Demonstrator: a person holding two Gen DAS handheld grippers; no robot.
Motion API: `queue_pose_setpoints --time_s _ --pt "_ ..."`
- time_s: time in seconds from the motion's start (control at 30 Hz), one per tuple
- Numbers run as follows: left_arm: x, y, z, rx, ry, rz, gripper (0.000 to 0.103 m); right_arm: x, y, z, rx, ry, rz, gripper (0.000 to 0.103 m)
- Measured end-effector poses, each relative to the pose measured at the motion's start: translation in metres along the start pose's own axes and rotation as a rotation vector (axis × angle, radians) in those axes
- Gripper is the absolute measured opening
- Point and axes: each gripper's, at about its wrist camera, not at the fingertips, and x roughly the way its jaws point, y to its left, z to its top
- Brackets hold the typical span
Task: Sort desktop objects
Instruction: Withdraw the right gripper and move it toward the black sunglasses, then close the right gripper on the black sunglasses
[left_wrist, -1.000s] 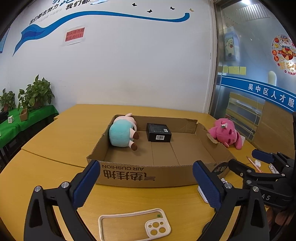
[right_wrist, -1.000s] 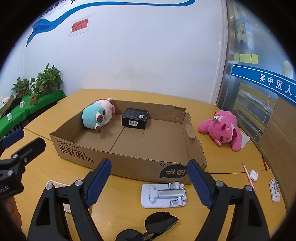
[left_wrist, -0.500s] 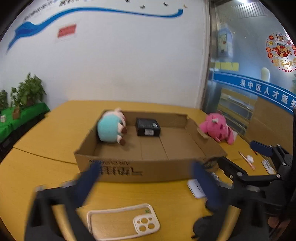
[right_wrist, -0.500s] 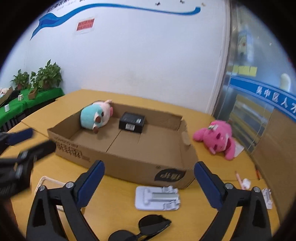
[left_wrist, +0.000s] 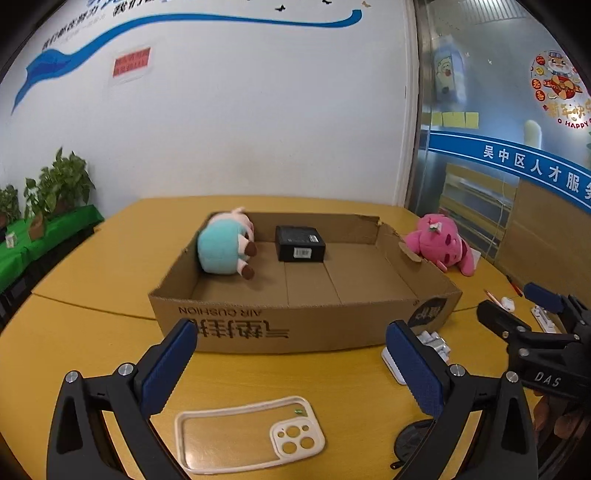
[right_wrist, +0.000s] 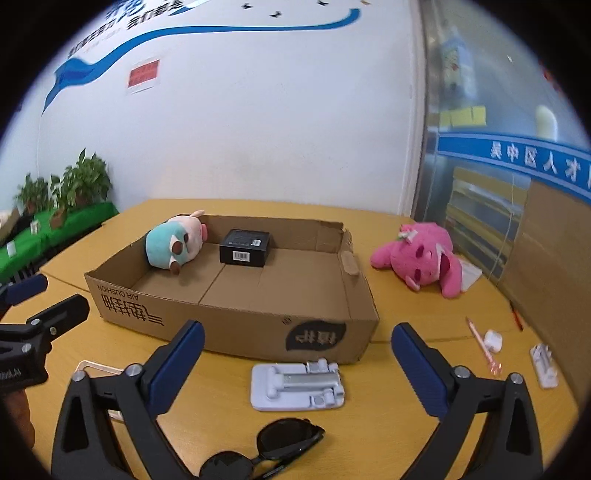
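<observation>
A shallow cardboard box (left_wrist: 229, 326) (right_wrist: 236, 332) on the yellow table holds a teal-and-pink plush (left_wrist: 223, 251) (right_wrist: 171, 245) and a small black box (left_wrist: 300, 243) (right_wrist: 245, 247). My left gripper (left_wrist: 291, 369) is open and empty above a white phone case (left_wrist: 247, 435). My right gripper (right_wrist: 295, 369) is open and empty above a grey phone stand (right_wrist: 297, 384) and black sunglasses (right_wrist: 266, 450). A pink plush (right_wrist: 424, 258) (left_wrist: 439, 247) lies right of the box.
A pink pen (right_wrist: 482, 347), a white earbud case (right_wrist: 493, 339) and a small white clip (right_wrist: 543, 365) lie at the table's right. Potted plants (left_wrist: 48, 192) stand on a green-covered bench at left. A white wall is behind the table.
Both grippers have shifted slightly and the views have tilted; the jaws stay open. No object on the table has moved.
</observation>
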Motion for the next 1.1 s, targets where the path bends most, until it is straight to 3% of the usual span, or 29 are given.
queue_pose_setpoints --time_s 0.1,0.27,0.33,0.4,0.53,0.6,0.67,0.77,0.83,0.93,1.1 --pt "0.013 -0.001 -0.009 -0.006 0.078 -0.045 0.103 0.011 -0.021 -0.013 0.059 0.105 0.021 0.102" --pt "0.030 -0.023 -0.035 0.062 0.215 -0.179 0.103 0.037 -0.056 -0.056 0.231 0.352 0.080 0.102" --pt "0.035 -0.038 -0.047 0.092 0.276 -0.254 0.103 0.046 -0.069 -0.076 0.354 0.452 0.156 0.102" --pt "0.040 -0.055 -0.058 0.121 0.332 -0.327 0.103 0.051 -0.073 -0.087 0.443 0.490 0.229 0.102" --pt "0.062 -0.086 -0.074 0.239 0.412 -0.399 0.103 0.064 -0.077 -0.106 0.605 0.541 0.359 0.098" --pt "0.082 -0.093 -0.081 0.237 0.470 -0.402 0.102 0.069 -0.077 -0.110 0.655 0.543 0.403 0.096" --pt "0.103 -0.095 -0.089 0.203 0.558 -0.417 0.102 0.070 -0.075 -0.109 0.659 0.541 0.406 0.096" --pt "0.104 -0.102 -0.095 0.250 0.554 -0.383 0.099 0.071 -0.074 -0.108 0.655 0.544 0.405 0.096" --pt "0.100 -0.106 -0.097 0.295 0.539 -0.366 0.089 0.071 -0.074 -0.109 0.660 0.536 0.408 0.096" --pt "0.096 -0.110 -0.096 0.318 0.533 -0.382 0.053 0.072 -0.069 -0.109 0.661 0.533 0.419 0.096" --pt "0.093 -0.108 -0.094 0.286 0.536 -0.394 0.052 0.074 -0.059 -0.109 0.638 0.535 0.435 0.095"
